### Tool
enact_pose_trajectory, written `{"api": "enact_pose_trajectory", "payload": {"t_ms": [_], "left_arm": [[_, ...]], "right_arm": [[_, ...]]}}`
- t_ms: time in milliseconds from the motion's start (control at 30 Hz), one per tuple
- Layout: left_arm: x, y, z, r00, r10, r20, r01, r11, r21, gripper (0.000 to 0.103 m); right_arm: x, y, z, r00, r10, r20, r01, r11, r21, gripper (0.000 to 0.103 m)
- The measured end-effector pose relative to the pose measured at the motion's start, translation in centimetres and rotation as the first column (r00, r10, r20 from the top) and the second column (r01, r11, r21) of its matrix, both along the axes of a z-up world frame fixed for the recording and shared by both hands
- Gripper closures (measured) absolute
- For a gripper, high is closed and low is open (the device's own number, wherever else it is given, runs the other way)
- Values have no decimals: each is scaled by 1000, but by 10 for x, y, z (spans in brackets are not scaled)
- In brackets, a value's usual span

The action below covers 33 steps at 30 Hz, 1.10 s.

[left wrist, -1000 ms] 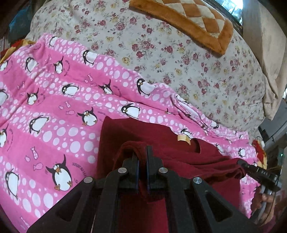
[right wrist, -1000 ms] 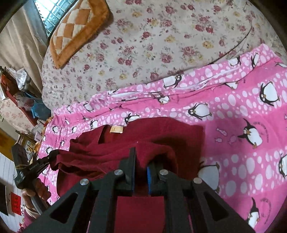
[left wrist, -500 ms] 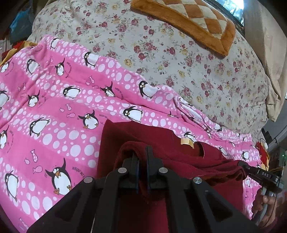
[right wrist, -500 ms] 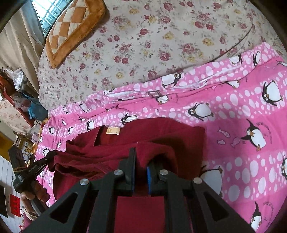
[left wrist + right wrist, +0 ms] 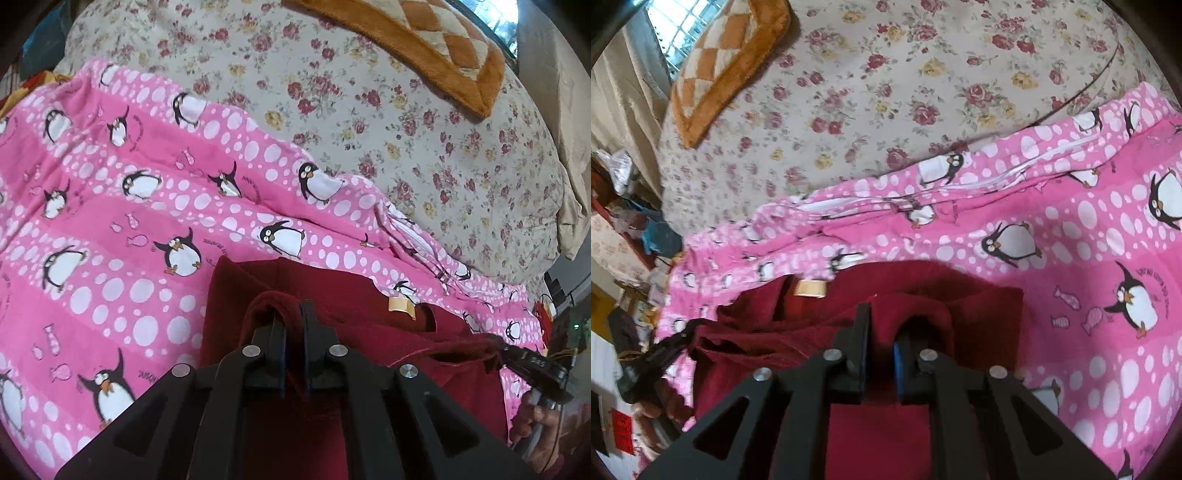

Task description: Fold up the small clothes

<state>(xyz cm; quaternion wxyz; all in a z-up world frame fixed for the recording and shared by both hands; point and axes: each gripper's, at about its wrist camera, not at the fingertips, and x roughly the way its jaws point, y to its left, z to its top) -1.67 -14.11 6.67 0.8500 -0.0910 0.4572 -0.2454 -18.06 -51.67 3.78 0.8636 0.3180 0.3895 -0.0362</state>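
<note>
Left wrist view: the left gripper [image 5: 293, 325] has its jaws pressed together on a raised fold of the dark red garment [image 5: 332, 291], with cloth draped over the fingertips. The garment lies on the pink penguin blanket [image 5: 110, 229], its far edge toward the floral quilt [image 5: 369, 122], and a tan neck label [image 5: 400, 307] shows on the layer below. At the right edge the right gripper [image 5: 517, 356] pinches the other end of the same lifted edge, with a hand [image 5: 535, 432] beneath it. Compared with a second ago, the lifted fold sits nearer the garment's far edge and the label appears closer to the fingertips; the view has also tipped slightly lower. Judgement: the held edge is being carried forward and down over the body of the garment, so a lengthwise fold is under way but not yet laid. Right wrist view: the right gripper [image 5: 882, 332] stands nearly closed, pinching a thick hump of the garment [image 5: 979, 306] between its pads. The label [image 5: 810, 288] lies left of centre, and the left gripper [image 5: 670, 345] holds the opposite end at the left edge. The garment's far edge has advanced toward the blanket's [image 5: 1089, 258] bunched seam since the earlier frames. Judgement: both ends travel together, which keeps the fold line straight; the next step calls for lowering the edge flat before release. An uneven release could skew the fold.
</note>
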Motion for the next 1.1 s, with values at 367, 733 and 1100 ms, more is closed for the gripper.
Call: {"api": "enact_pose_trajectory", "payload": {"t_ms": [367, 733, 1100], "left_arm": [[-11, 30, 37, 995, 58, 83, -46, 989, -138, 56], [8, 10, -10, 996, 77, -54, -71, 992, 105, 56], [5, 6, -28, 996, 80, -40, -69, 974, 215, 56]], "right_arm": [[-44, -5, 37, 992, -73, 105, 75, 997, -17, 46], [9, 34, 23, 1000, 27, 11, -24, 981, -193, 47], [26, 7, -12, 991, -84, -103, 64, 981, -184, 48]]}}
